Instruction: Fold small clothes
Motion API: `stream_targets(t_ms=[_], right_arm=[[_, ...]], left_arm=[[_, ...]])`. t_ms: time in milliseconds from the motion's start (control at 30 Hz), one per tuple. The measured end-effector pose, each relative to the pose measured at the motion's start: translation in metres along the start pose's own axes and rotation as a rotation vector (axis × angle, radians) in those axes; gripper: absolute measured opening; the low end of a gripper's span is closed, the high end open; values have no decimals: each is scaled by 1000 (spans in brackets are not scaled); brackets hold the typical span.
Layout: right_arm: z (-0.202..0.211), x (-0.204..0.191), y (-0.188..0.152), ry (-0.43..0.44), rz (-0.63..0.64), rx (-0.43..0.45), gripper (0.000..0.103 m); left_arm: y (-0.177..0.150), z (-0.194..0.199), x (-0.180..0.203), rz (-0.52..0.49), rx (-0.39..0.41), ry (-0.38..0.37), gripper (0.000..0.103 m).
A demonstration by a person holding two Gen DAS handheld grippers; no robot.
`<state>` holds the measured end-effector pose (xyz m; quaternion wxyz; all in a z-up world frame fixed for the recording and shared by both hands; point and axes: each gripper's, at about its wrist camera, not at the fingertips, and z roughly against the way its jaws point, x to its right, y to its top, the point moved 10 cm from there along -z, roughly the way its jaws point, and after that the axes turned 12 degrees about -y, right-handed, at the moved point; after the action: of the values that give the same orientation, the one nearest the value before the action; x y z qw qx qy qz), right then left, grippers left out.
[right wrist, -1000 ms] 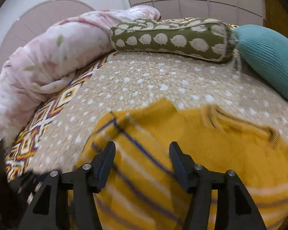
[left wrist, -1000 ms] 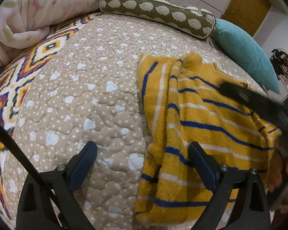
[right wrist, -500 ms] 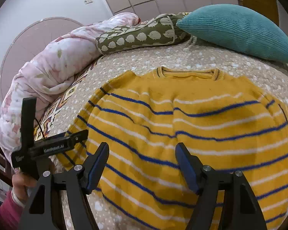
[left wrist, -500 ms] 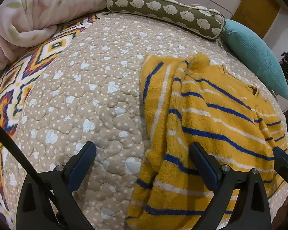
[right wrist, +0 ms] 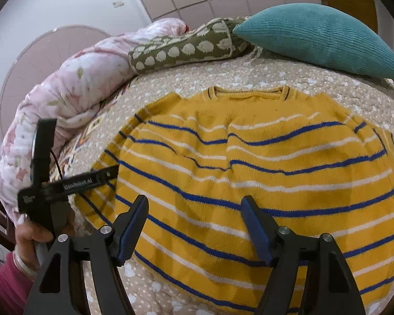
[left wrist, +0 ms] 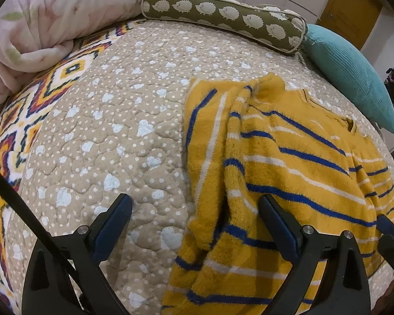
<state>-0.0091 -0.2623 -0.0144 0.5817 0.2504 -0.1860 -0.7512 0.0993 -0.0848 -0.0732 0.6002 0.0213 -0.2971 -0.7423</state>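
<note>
A small yellow sweater [right wrist: 262, 162] with blue and white stripes lies flat on the bed, collar toward the pillows. In the left wrist view the sweater [left wrist: 289, 162] lies to the right, with its left sleeve folded onto the body. My left gripper [left wrist: 194, 218] is open and empty, hovering over the sweater's left edge and the quilt. My right gripper [right wrist: 194, 223] is open and empty above the sweater's lower hem. The left gripper's body [right wrist: 65, 183] and the hand holding it show at the left of the right wrist view.
The bed has a beige dotted quilt [left wrist: 105, 136]. A pink floral duvet [left wrist: 52, 15] is bunched at the left. A green hedgehog bolster [left wrist: 223, 13] and a teal cushion [right wrist: 315, 42] lie at the head of the bed.
My right gripper has pulled back from over the sweater's shoulder to above its hem. The left gripper has stayed open and shifted only slightly. The sweater lies flatter.
</note>
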Motion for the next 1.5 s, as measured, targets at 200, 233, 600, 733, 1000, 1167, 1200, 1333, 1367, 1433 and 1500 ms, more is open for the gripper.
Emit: stream_targets(t_ms=[200, 233, 600, 733, 1000, 1167, 1200, 1333, 1367, 1433, 1500], right_arm=[[3, -2, 1, 12, -9, 8, 77], [3, -2, 0, 13, -14, 7, 77], [9, 3, -4, 24, -48, 5, 77], [9, 3, -5, 23, -50, 1, 77], [7, 4, -2, 27, -59, -11, 77], [5, 4, 0, 27, -60, -17, 77], [5, 3, 0, 26, -59, -19, 77], [3, -5, 7, 35, -42, -25, 78], [2, -9, 12, 42, -35, -23, 78], [-2, -15, 18, 52, -31, -23, 78], [-6, -18, 23, 54, -35, -28, 78]], left_arm=[[1, 1, 13, -37, -9, -15, 72], [1, 1, 15, -40, -12, -19, 70], [-1, 0, 21, -23, -29, -66, 54], [-2, -1, 16, 39, -34, -115, 56], [0, 3, 21, 60, -32, -206, 32], [2, 10, 23, 101, -17, -244, 18], [3, 14, 25, 104, -12, -258, 18], [6, 29, 37, 91, 16, -329, 18], [6, 31, 39, 84, 19, -338, 18], [6, 34, 46, 68, 22, -353, 18], [9, 36, 52, 44, 23, -374, 18]])
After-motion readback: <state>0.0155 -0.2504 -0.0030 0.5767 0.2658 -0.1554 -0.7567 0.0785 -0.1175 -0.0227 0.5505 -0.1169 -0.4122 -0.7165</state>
